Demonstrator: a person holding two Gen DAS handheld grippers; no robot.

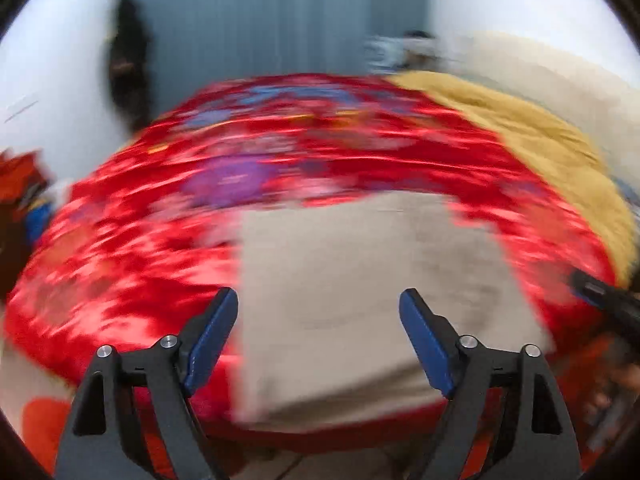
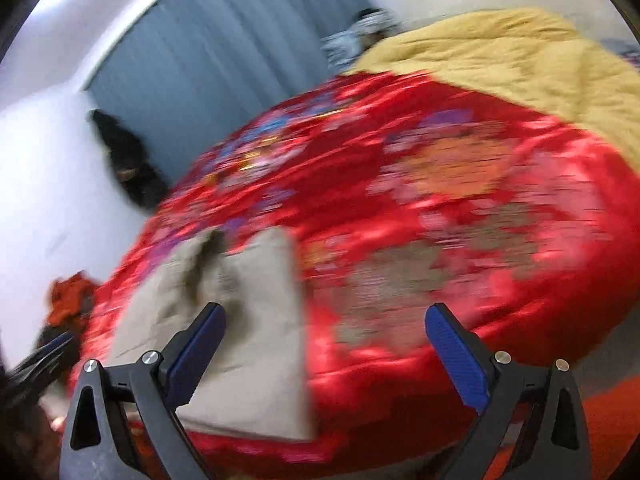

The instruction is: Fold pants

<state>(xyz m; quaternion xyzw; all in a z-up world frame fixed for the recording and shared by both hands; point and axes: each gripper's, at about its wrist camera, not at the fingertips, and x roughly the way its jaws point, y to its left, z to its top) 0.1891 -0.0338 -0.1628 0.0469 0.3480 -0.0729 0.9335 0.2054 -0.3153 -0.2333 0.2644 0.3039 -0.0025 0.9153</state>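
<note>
Red satin bedding (image 1: 120, 264) with a blurred floral print covers the bed in both views, and the beige pants (image 1: 360, 300) lie on it near its front edge as a folded, roughly rectangular stack. Motion blur smears nearly everything, so seams, waistband and leg ends of the pants cannot be made out. In the right wrist view the pants (image 2: 248, 360) show a dark patch near their far end, but whether it is a shadow, a fold or a pocket opening cannot be told.

The left gripper (image 1: 318, 308) hangs above the pants with its jaws spread wide and nothing between them; one blue pad (image 1: 210, 340) sits over the pants' left edge. The right gripper (image 2: 324, 320) is likewise spread apart and holds nothing, its left finger over the pants and its right finger over the bare red cover. A dark tip at the right edge of the left view looks like part of the other tool, though it is cut off by the frame.

Farther out, a mustard-yellow quilt (image 2: 500, 56) lies over the far right of the bed. Behind it a pale patterned bundle (image 2: 356, 36) is too blurred to identify. A grey-blue curtain (image 1: 256, 20) hangs at the back, with a dark shape (image 1: 128, 60) against the white wall beside it, also unreadable.
</note>
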